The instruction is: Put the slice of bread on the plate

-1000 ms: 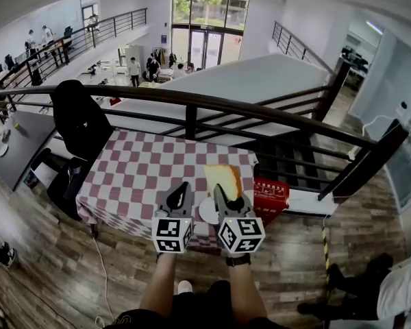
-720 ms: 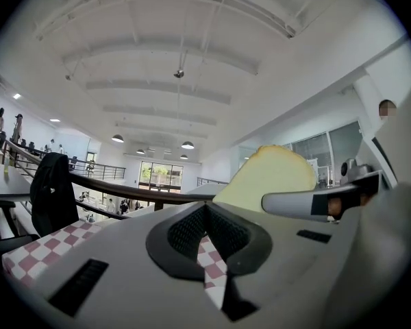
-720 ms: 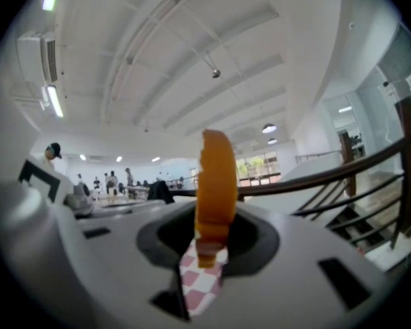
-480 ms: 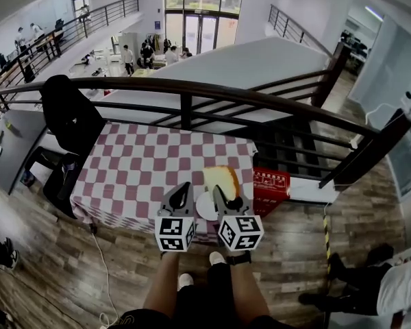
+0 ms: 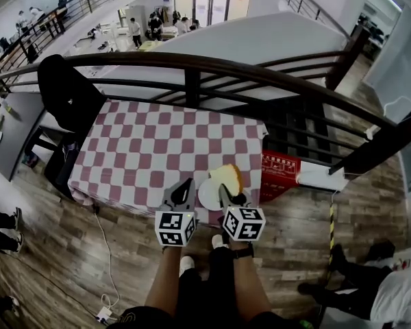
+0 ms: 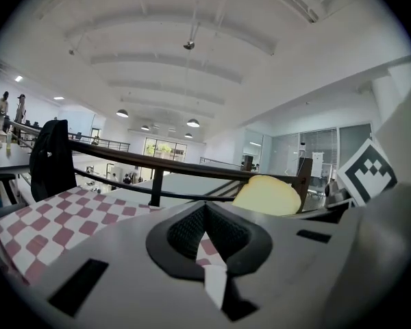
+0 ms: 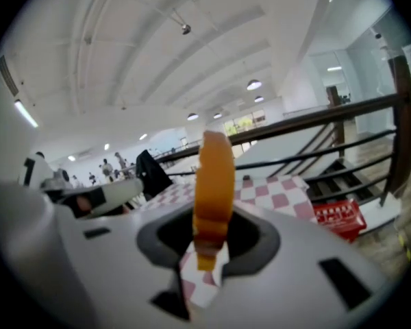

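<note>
Clamping the slice of bread (image 7: pixel 214 177) edge-on between its pads, my right gripper (image 7: pixel 209 242) holds the crust low down, so the slice stands upright and most of it rises clear above the jaws. From the head view, that right gripper (image 5: pixel 225 195) sits over the near edge of the table (image 5: pixel 157 142), toward its right corner. The bread (image 5: pixel 227 177) overlaps the far right rim of the white plate (image 5: pixel 206 196), but I cannot tell whether it touches it. Just to the left, my left gripper (image 5: pixel 185 189) has its jaws together with nothing between them. Its own view shows the pads meeting at the tips (image 6: pixel 206 214), with the pale face of the slice (image 6: pixel 267 196) off to the right. A red-and-white checked cloth covers the table. A black garment (image 5: pixel 65 91) hangs off the far left corner, a red box (image 5: pixel 279 170) sits by the right edge, and a dark railing (image 5: pixel 192 64) runs behind.
</note>
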{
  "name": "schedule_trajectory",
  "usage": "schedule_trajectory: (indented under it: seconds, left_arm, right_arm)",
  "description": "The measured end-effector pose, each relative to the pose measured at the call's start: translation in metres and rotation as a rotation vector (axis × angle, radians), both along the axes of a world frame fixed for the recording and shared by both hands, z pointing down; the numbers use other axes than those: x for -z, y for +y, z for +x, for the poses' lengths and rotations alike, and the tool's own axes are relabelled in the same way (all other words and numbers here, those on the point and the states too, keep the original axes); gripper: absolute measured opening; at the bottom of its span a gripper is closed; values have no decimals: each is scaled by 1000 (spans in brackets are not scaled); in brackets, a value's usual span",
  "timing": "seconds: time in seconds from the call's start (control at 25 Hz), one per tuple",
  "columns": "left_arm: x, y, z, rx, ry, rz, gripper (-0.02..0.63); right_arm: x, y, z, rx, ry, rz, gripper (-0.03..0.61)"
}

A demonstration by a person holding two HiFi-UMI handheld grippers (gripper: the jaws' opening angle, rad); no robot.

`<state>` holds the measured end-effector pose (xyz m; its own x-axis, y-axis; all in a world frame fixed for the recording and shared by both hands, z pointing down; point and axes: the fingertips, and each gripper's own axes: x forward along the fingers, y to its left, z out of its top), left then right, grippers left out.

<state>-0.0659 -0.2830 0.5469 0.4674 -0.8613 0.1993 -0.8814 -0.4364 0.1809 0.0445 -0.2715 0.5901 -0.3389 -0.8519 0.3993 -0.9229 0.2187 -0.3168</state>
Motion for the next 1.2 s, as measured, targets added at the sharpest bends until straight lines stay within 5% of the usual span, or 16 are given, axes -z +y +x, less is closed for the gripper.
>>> schedule_trajectory:
  seconds: [0.32,0.72,1.2]
  left_arm:
    - [-50,-4,18,-64,-17,-108,17]
    - [-98,-10,7,-27,-51,-224,17]
    - [-126,-5,-7,3,-117,-300,17]
  right_arm:
    - [-76,4,-10,54,-12,-168,100]
    - [-154,11,-23,117,-80,-402,100]
    - [-185,8,-27,86,-137,-515,100]
